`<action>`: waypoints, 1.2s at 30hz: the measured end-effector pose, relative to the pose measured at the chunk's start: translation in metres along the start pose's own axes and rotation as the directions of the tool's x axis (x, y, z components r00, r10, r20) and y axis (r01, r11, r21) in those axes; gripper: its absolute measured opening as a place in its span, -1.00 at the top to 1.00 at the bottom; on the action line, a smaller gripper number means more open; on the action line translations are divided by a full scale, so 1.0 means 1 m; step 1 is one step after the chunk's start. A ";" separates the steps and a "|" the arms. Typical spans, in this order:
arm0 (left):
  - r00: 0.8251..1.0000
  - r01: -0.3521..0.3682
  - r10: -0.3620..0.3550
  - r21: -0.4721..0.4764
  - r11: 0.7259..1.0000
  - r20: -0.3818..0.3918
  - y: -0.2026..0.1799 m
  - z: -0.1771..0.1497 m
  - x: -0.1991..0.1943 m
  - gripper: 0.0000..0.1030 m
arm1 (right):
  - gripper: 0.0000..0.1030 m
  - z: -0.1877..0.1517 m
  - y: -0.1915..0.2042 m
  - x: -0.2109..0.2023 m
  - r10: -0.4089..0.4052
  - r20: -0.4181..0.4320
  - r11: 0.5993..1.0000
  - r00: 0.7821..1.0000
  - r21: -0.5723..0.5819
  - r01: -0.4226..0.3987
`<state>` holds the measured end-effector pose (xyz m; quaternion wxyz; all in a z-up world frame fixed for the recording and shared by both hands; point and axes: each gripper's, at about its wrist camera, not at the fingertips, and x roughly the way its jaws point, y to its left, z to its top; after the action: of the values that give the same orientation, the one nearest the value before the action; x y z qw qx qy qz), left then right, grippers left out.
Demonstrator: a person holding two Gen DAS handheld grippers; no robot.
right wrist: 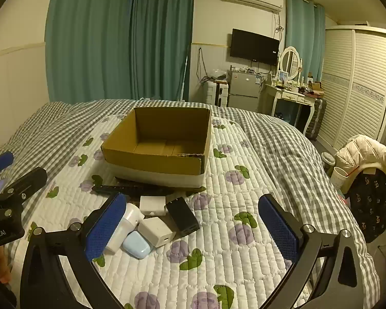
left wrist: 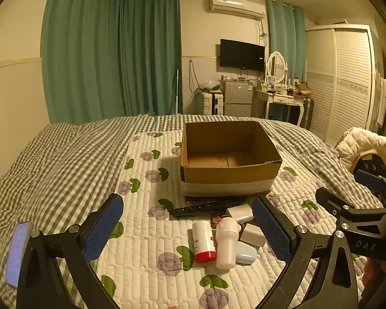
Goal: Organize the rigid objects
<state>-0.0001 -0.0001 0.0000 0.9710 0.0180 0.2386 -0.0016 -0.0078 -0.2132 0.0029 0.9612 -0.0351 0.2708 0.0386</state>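
Note:
An open, empty cardboard box (left wrist: 229,175) (right wrist: 154,163) stands on the quilted bed mat. In front of it lies a cluster: a black remote (left wrist: 205,208) (right wrist: 131,190), a white tube with a red cap (left wrist: 203,242), a white bottle (left wrist: 226,244) (right wrist: 123,229), a light blue case (left wrist: 245,252) (right wrist: 137,244), white charger blocks (left wrist: 253,234) (right wrist: 157,231) (right wrist: 152,205) and a black adapter (right wrist: 182,216). My left gripper (left wrist: 190,228) is open above the cluster, holding nothing. My right gripper (right wrist: 193,226) is open, to the right of the cluster, and empty.
The bed carries a checked duvet (left wrist: 51,159) and a floral quilted mat (right wrist: 244,206). A phone (left wrist: 16,255) lies at the left. A chair with a cream jacket (right wrist: 365,152) stands right of the bed. A dresser, fridge and wardrobe stand behind.

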 end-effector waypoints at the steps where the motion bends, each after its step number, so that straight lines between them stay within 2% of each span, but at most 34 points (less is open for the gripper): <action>1: 1.000 -0.003 0.003 0.000 1.000 0.000 0.000 0.000 0.000 -0.98 | -1.00 0.000 0.000 0.000 0.000 0.006 1.000 1.000 -0.001 0.000; 4: 0.999 -0.031 0.031 0.003 1.000 0.009 -0.001 -0.001 0.000 -0.98 | -1.00 0.000 0.000 0.000 0.003 0.007 1.000 1.000 -0.003 -0.003; 6: 1.000 -0.017 0.017 -0.010 1.000 -0.022 -0.002 0.001 0.007 -0.98 | -1.00 -0.001 0.000 -0.001 0.003 0.006 1.000 1.000 -0.008 -0.003; 17: 1.000 -0.010 0.010 0.006 1.000 0.015 -0.002 -0.004 0.001 -0.98 | -1.00 -0.010 0.000 -0.001 -0.024 0.003 0.999 1.000 -0.022 0.024; 36: 1.000 0.006 -0.006 -0.007 1.000 0.005 0.000 -0.003 0.003 -0.98 | -1.00 -0.007 0.004 0.007 -0.017 -0.014 0.999 1.000 -0.037 0.017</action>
<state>0.0008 -0.0004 -0.0042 0.9716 0.0137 0.2364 -0.0039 -0.0058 -0.2098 -0.0073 0.9587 -0.0557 0.2767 0.0351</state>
